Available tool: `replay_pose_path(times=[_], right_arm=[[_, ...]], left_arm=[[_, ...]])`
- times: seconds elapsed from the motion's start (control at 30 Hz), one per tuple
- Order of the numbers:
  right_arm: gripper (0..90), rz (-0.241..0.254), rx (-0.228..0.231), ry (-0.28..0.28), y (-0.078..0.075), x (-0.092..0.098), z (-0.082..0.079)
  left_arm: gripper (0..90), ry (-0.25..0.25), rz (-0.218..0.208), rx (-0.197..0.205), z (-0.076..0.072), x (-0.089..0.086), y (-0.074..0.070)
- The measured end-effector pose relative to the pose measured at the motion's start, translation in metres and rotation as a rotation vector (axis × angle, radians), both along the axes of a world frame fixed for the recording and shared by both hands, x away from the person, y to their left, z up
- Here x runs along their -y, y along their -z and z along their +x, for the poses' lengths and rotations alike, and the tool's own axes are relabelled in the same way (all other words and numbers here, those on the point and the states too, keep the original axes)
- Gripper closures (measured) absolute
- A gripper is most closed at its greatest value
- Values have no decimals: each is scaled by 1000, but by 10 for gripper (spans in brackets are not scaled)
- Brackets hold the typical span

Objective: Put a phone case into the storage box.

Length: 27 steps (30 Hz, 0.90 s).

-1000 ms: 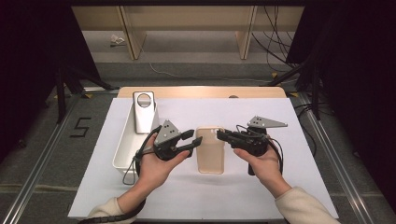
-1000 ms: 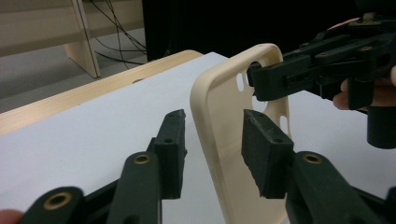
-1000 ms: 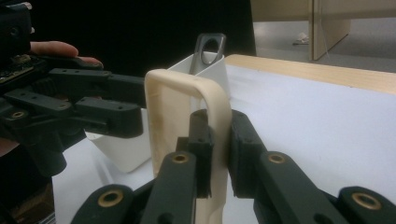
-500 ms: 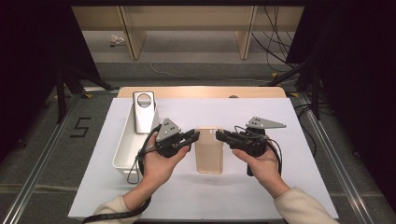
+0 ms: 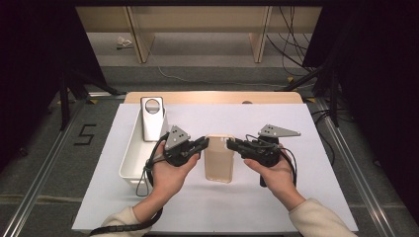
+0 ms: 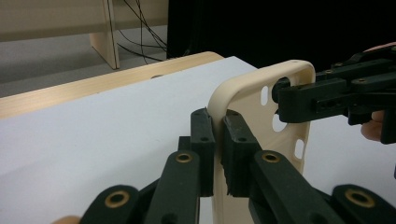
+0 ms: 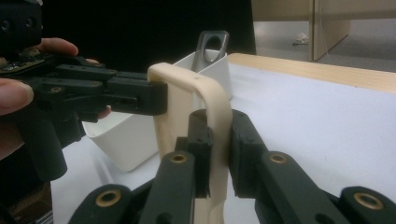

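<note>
**Both grippers now on the phone case**

So here's where we are: the left gripper (image 5: 201,143) has just been closing its jaws, and in the left gripper view its pads (image 6: 203,135) now pinch the near side rim of the cream phone case (image 6: 261,121). A second ago those jaws stood apart beside the case; now they clamp its edge. The right gripper (image 5: 232,144) hasn't changed at all, and it's clamped on the opposite rim, which we see clearly in the right gripper view, where its pads (image 7: 243,140) squeeze the curved corner of the case (image 7: 205,93).

The case itself sits mid-table on the white sheet (image 5: 296,197), between our two hands, its top end held from both sides. Off to the left stands the white bin (image 5: 129,153) with a silver phone-shaped piece (image 5: 152,118) leaning in it.

Our read: with two grips set, we're ready to lift or flex the case. It looks soft, so pulling unevenly could twist it or pop a rim out of the pads. Neither hand has moved yet.
</note>
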State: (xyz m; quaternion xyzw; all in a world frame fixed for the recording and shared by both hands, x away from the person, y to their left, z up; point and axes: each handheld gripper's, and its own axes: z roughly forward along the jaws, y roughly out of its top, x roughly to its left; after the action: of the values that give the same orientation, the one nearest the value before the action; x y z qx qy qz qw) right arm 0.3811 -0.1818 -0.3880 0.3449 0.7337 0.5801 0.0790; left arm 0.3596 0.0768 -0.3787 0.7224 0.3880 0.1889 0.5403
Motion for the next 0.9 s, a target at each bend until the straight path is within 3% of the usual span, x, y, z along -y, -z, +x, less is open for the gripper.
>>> replay_pose_path(times=[0.13, 0.3, 0.67, 0.9], right_arm=[[734, -14, 20, 6, 0, -1, 0], [635, -32, 56, 13, -3, 0, -1], [277, -94, 129, 2, -8, 2, -5], [234, -103, 156, -12, -7, 15, -7]], left_arm=[[838, -14, 33, 22, 0, -1, 0], [838, -24, 37, 12, 3, -3, 2], [839, -63, 38, 22, 7, -13, -2], [839, -91, 38, 30, 9, -22, -7]])
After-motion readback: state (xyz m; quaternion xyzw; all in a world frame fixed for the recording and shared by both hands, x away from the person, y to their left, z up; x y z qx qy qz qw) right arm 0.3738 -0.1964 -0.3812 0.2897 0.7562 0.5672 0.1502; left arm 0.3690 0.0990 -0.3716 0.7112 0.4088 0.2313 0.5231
